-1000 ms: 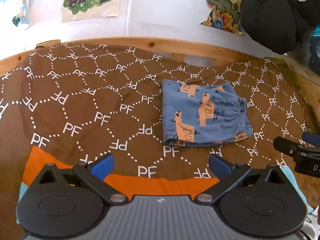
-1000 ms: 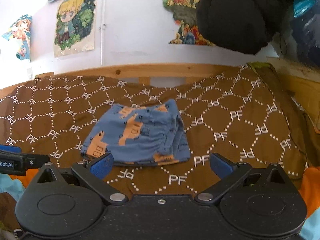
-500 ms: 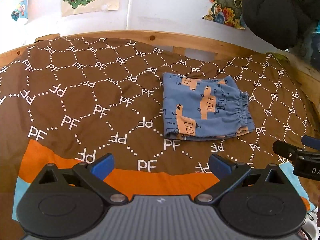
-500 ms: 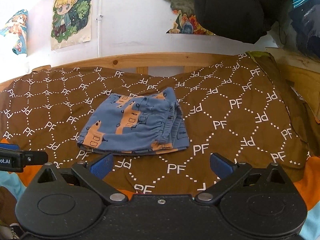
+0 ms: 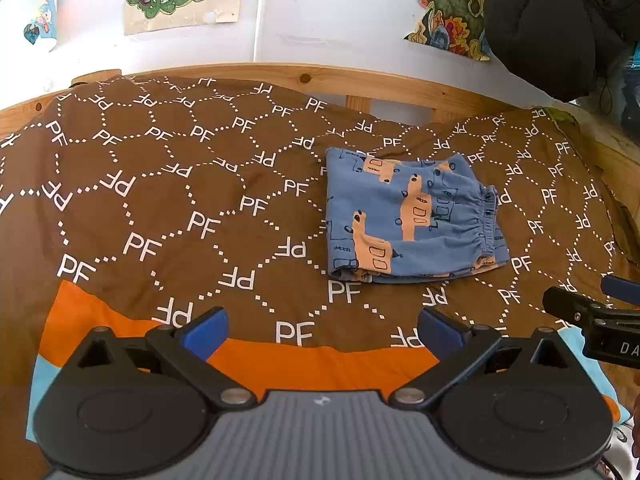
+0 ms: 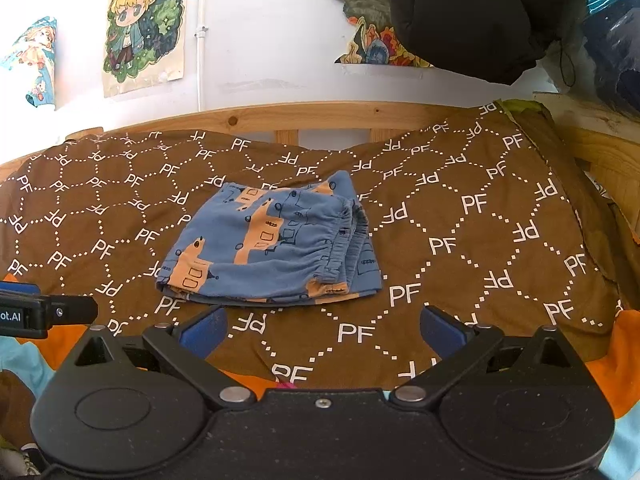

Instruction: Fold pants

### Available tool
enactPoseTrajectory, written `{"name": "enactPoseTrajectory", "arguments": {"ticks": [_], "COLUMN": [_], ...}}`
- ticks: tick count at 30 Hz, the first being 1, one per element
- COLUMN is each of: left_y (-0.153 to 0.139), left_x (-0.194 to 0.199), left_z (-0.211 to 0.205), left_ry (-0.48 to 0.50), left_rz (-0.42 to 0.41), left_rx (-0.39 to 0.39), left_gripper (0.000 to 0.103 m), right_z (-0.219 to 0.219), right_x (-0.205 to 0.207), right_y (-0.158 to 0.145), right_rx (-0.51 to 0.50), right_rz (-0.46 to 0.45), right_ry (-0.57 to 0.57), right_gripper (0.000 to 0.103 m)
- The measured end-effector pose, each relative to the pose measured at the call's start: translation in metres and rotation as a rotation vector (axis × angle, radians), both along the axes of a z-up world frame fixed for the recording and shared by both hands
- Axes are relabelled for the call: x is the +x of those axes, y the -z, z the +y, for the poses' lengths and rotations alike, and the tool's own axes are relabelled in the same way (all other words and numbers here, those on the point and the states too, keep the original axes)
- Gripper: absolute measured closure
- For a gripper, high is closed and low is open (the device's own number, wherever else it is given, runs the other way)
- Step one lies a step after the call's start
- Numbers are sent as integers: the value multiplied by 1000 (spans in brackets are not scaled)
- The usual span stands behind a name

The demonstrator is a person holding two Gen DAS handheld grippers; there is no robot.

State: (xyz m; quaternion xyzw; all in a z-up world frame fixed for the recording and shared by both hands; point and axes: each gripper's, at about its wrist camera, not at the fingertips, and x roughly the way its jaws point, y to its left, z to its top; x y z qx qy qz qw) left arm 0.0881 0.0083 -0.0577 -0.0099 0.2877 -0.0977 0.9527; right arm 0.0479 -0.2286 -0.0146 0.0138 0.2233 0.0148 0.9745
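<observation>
Right up close, the left gripper (image 5: 320, 326) has its blue fingers (image 5: 204, 330) spread wide apart and holds nothing. Next to it, the right gripper (image 6: 322, 326) is wide open too, with nothing in it. Both hang over the near edge of the brown blanket (image 5: 168, 200) on the bed. Farther out, the blue pants (image 6: 272, 244) lie folded small on the blanket. Behind them are a wooden bed frame (image 6: 320, 114) and a white wall with cartoon posters (image 6: 144, 28).
</observation>
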Motion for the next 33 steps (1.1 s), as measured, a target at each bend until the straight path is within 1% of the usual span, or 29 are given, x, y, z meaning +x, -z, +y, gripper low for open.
{"name": "enactPoseTrajectory", "arguments": {"ticks": [26, 29, 33], "left_y": [0, 1, 1], "left_x": [0, 0, 1], "left_z": [-1, 0, -1], "left_ry": [0, 4, -6], "left_rz": [0, 6, 35], "left_rx": [3, 7, 14], "left_gripper": [0, 0, 0], "right_z": [0, 1, 1], "right_x": [-2, -2, -1], "right_y": [2, 2, 2], "right_rx": [4, 4, 4], "right_rz": [7, 9, 9], "right_ry": [4, 5, 6], "right_gripper": [1, 1, 1]}}
